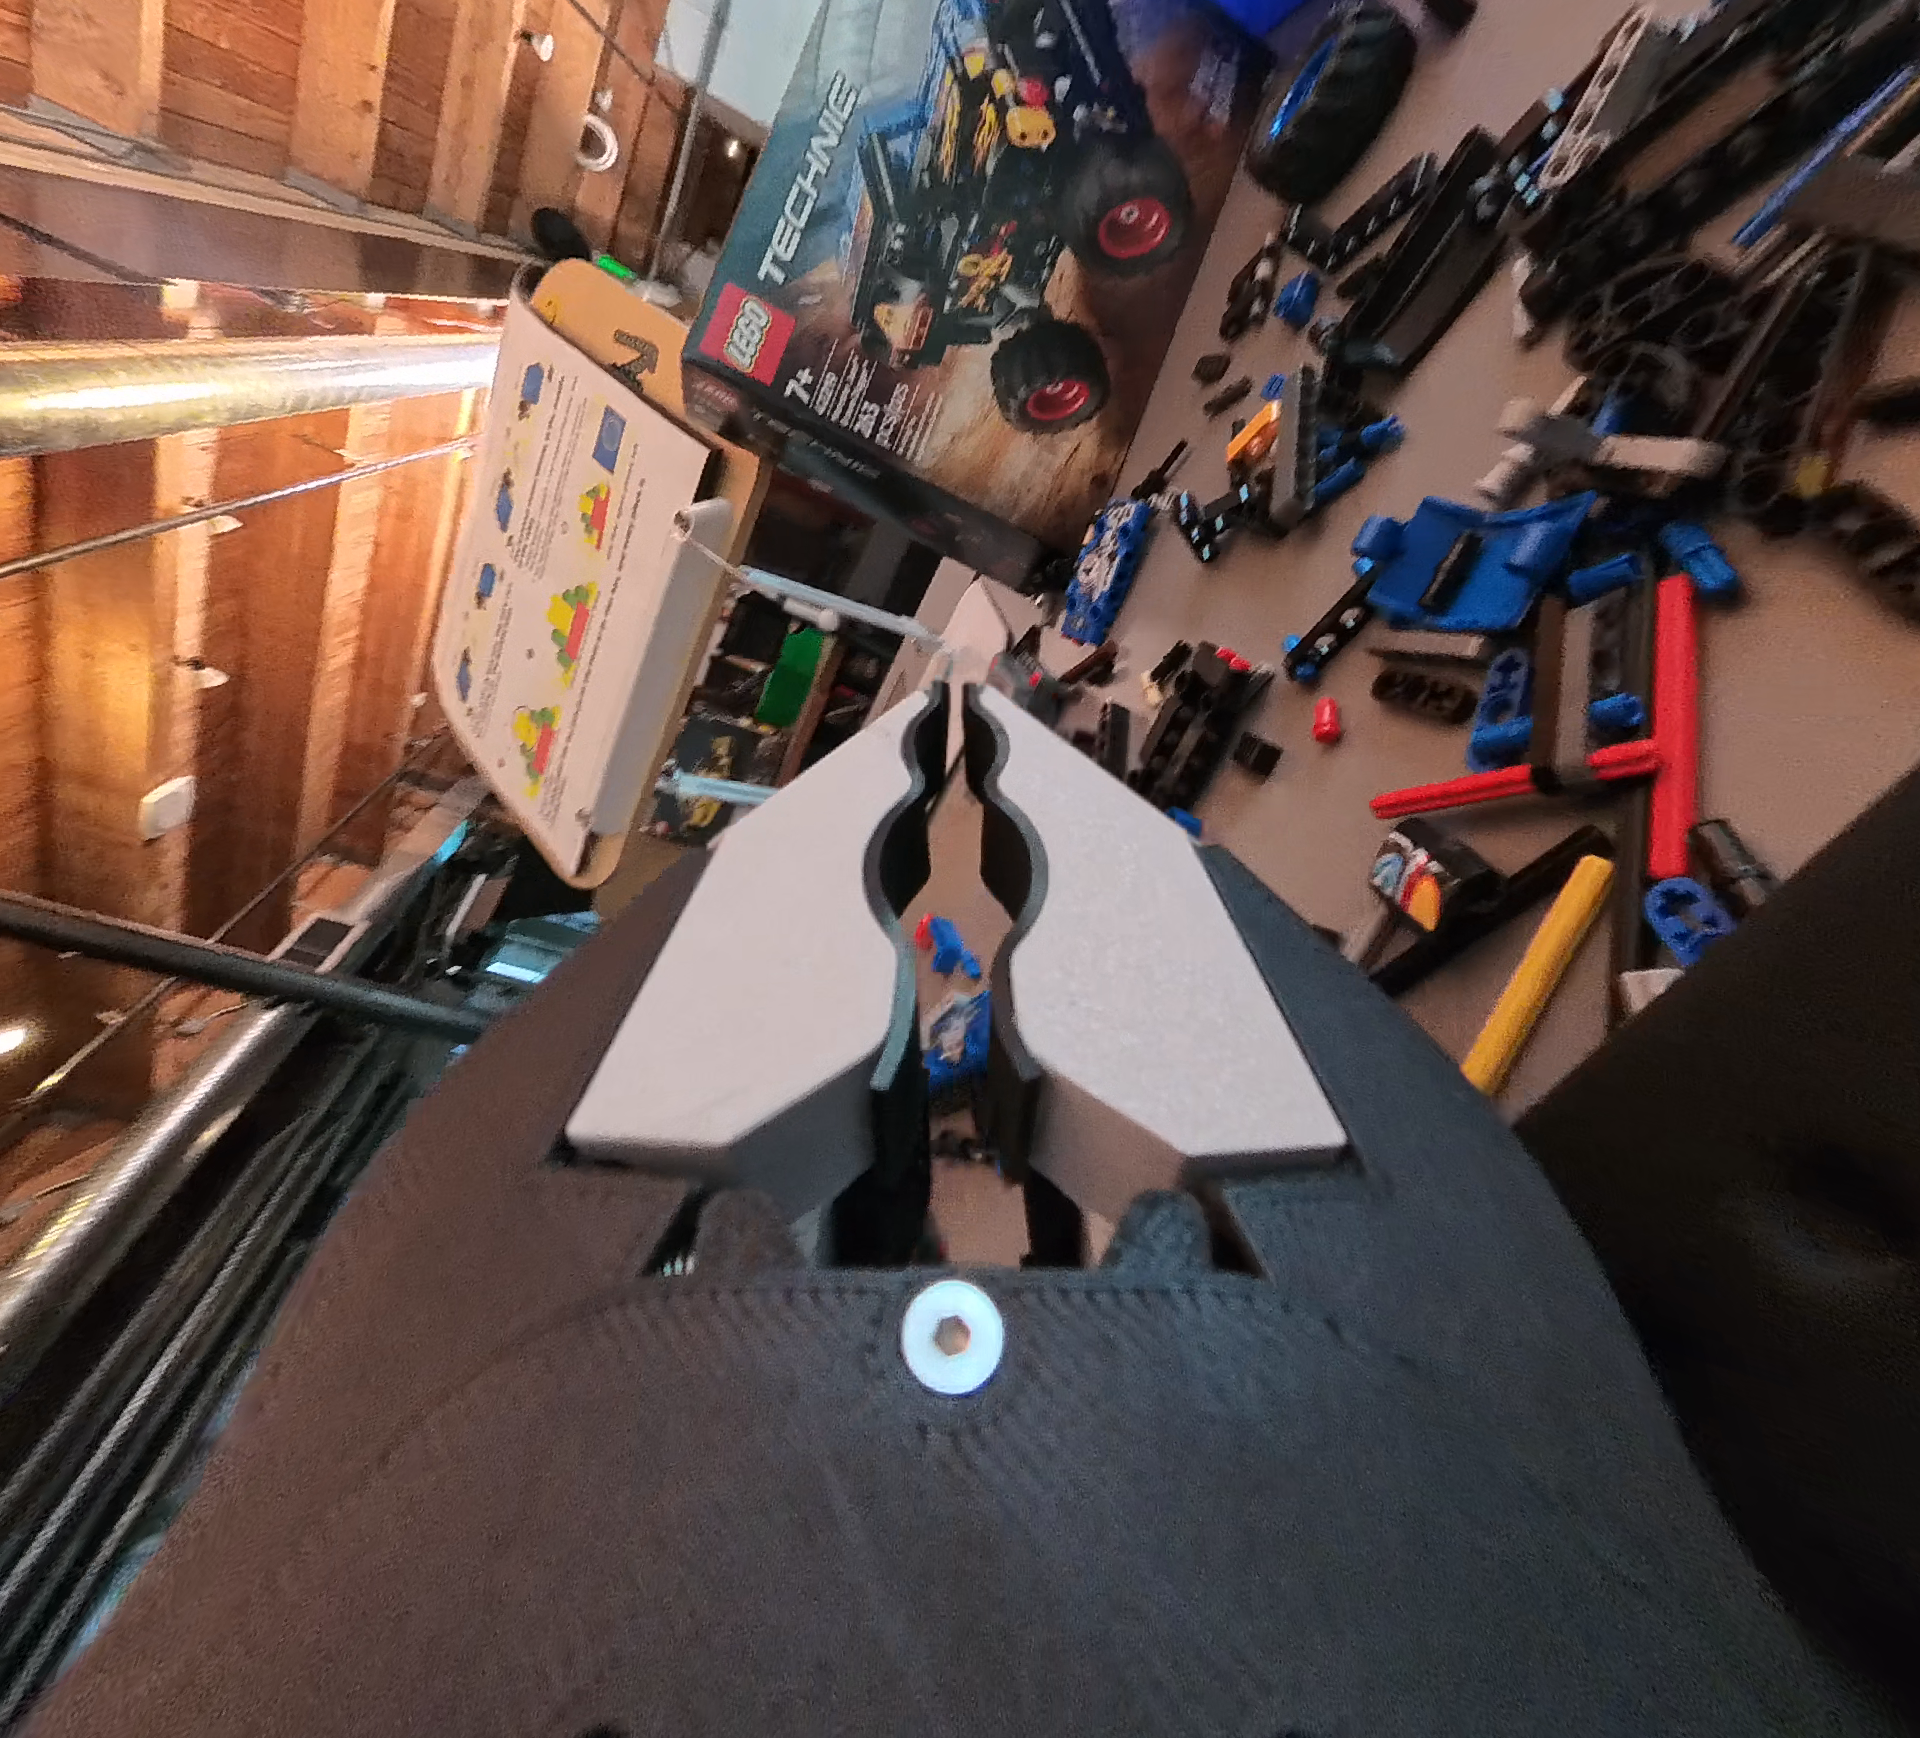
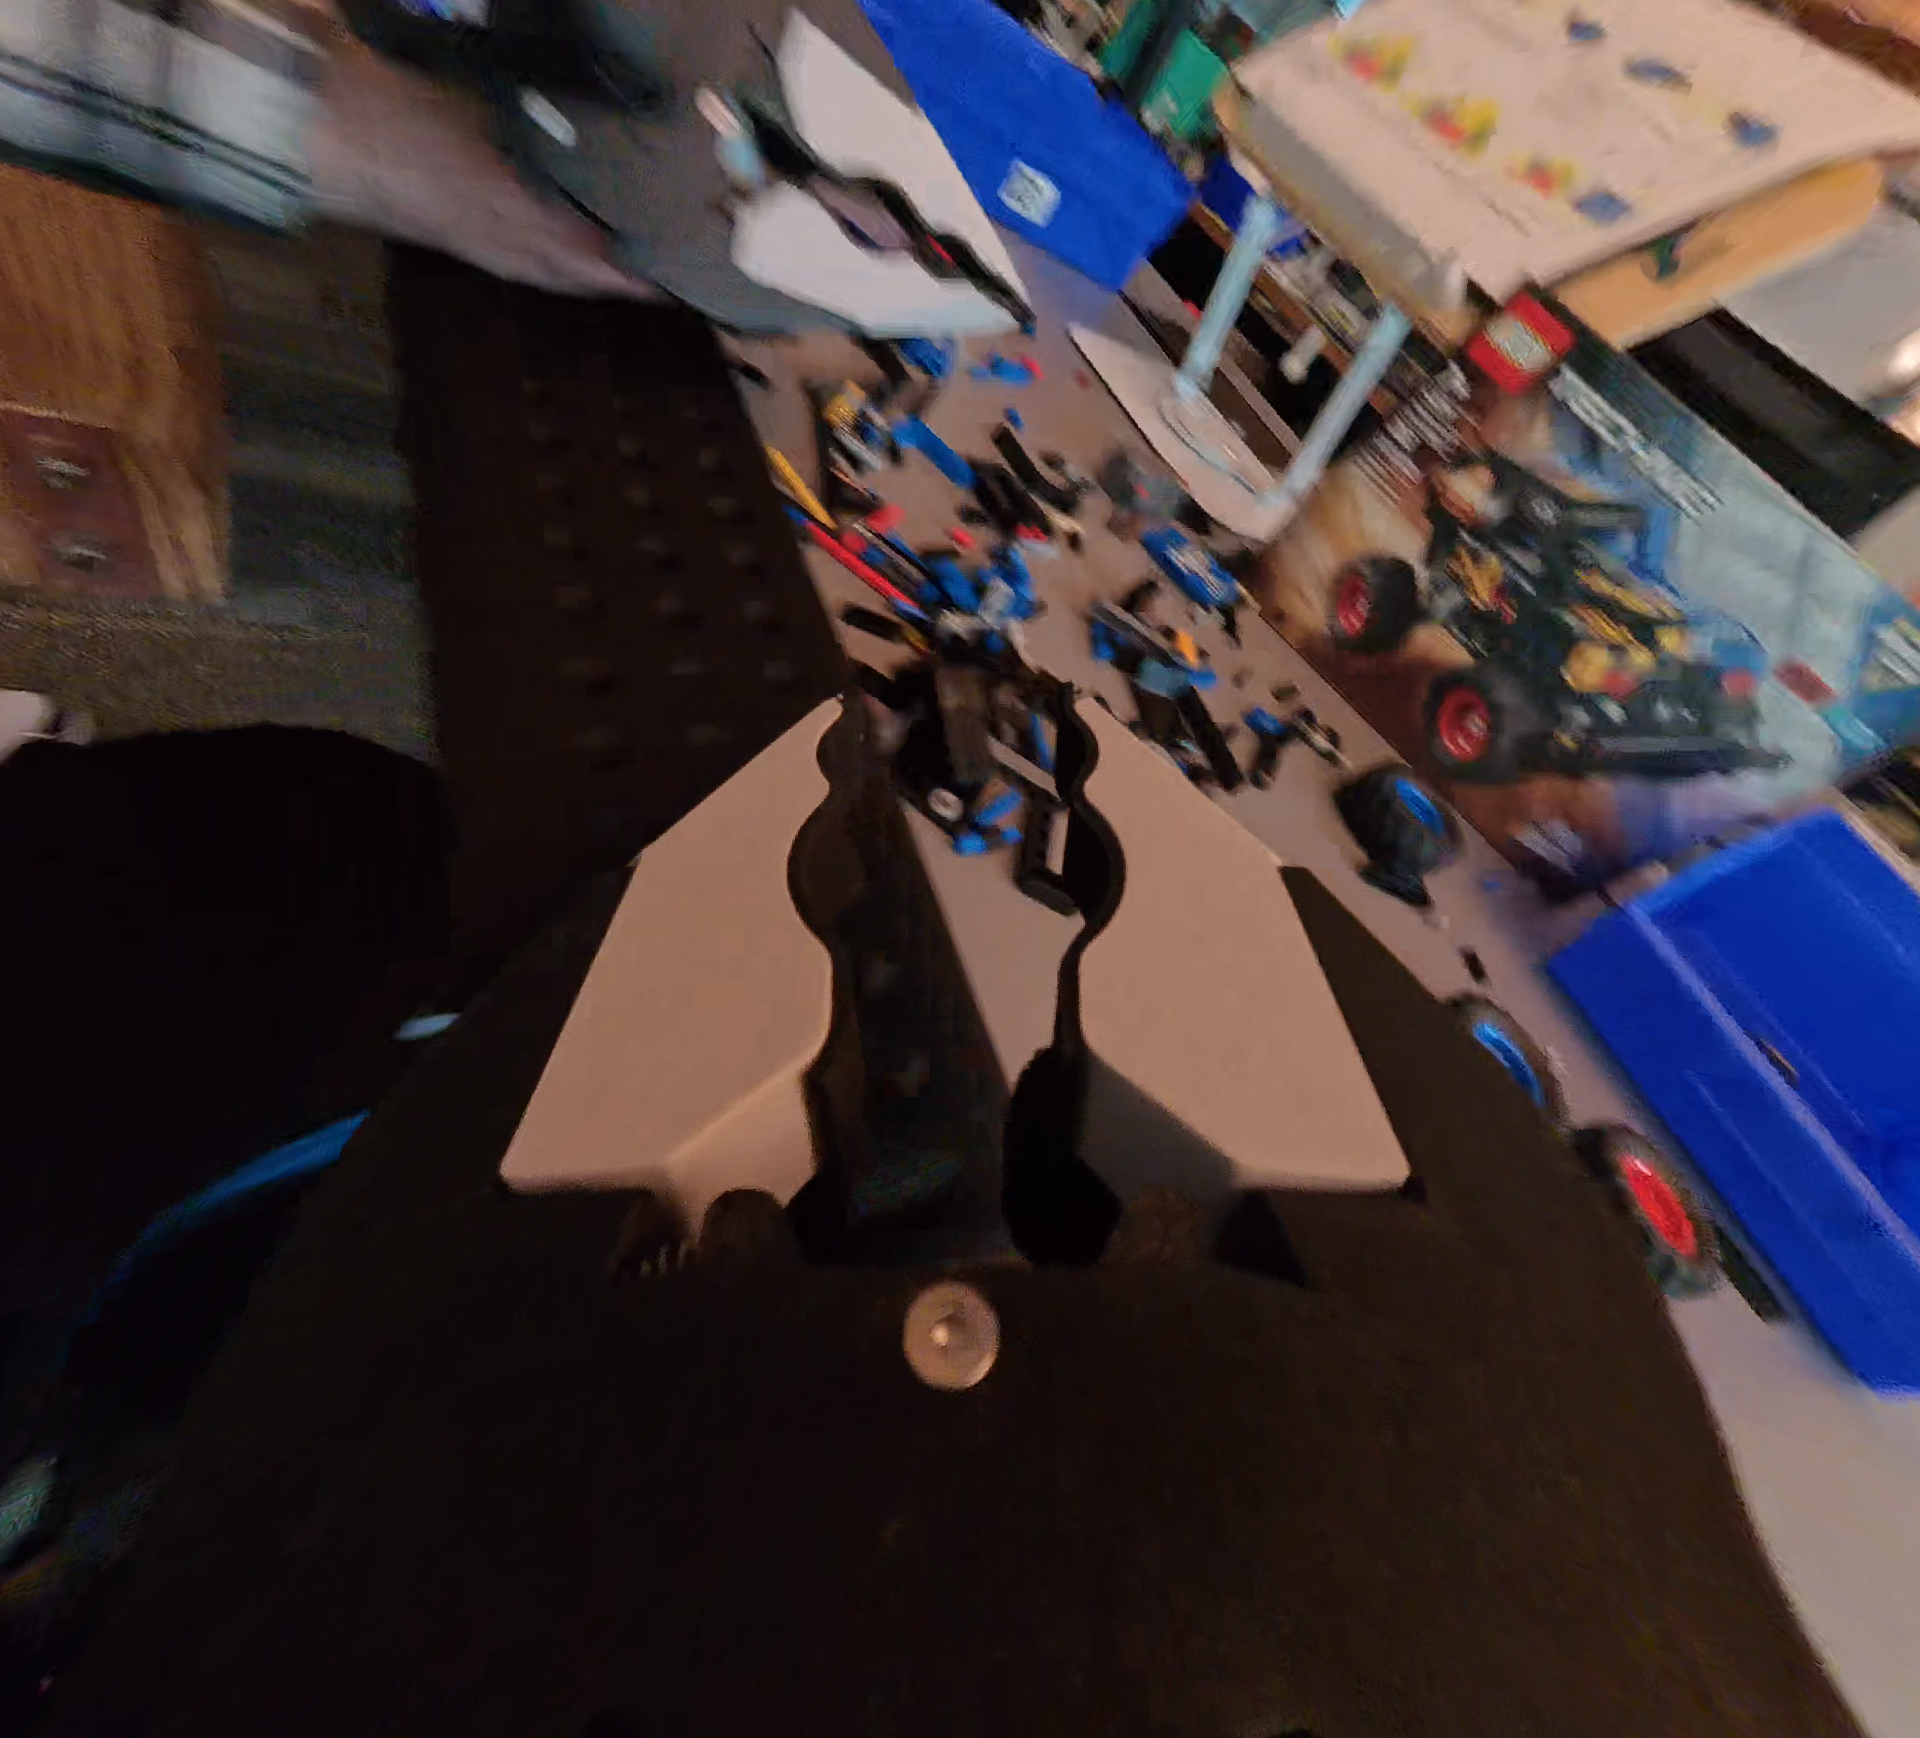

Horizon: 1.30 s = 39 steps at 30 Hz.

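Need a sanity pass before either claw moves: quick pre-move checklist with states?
1. Left claw empty: ok, fingers nearly shut, nothing between.
2. Right claw empty: ok, fingers parted, nothing gripped.
3. Loose building-set pieces in view on table: ok.
4. Blue bin free of claws: ok.
5. Kit box upright behind pieces: ok.
6. Right view sharp enough to aim: not ok, heavy motion blur.

Under my jaws, a grey table (image 1: 1797, 649) — scattered toy building parts (image 1: 1496, 566), loose tyre (image 1: 1335, 99), blue bin (image 2: 1766, 1065), upright toy box (image 1: 966, 234).
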Each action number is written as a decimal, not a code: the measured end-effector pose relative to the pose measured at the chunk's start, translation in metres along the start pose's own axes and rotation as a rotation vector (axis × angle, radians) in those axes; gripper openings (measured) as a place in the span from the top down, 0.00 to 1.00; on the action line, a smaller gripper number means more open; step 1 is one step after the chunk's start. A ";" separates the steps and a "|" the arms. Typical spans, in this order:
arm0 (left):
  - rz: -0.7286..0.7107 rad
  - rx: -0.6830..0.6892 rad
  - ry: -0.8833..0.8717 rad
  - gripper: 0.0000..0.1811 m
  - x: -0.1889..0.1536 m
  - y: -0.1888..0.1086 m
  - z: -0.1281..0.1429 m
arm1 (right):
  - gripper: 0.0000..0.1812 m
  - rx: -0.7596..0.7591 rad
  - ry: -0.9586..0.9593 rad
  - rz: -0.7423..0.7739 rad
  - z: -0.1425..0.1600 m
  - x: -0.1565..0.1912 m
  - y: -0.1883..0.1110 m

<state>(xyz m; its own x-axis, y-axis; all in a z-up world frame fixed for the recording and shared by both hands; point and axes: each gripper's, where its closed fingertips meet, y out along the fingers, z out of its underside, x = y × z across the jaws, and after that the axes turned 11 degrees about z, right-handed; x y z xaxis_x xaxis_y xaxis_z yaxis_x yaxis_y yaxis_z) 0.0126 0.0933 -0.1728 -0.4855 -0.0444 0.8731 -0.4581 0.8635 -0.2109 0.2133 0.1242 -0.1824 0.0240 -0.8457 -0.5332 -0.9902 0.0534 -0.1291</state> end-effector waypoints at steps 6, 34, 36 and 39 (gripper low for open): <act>-0.116 0.283 0.108 0.99 0.009 0.003 0.028 | 0.80 -0.145 0.080 -0.274 -0.050 0.054 -0.116; -0.147 0.565 -0.350 0.97 -0.267 -0.188 -0.274 | 0.82 0.232 0.345 -0.533 0.390 -0.154 -0.574; -0.152 0.590 -0.392 0.98 -0.283 -0.196 -0.279 | 0.81 0.263 0.351 -0.533 0.407 -0.162 -0.587; -0.168 0.611 -0.455 0.98 -0.305 -0.204 -0.292 | 0.80 0.332 0.352 -0.493 0.440 -0.185 -0.604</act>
<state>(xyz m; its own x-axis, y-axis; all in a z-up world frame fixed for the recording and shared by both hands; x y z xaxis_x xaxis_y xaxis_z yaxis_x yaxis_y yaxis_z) 0.4720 0.0775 -0.2677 -0.5708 -0.4656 0.6763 -0.8171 0.4032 -0.4120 0.8671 0.4815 -0.3736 0.3590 -0.9320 -0.0505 -0.7793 -0.2695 -0.5658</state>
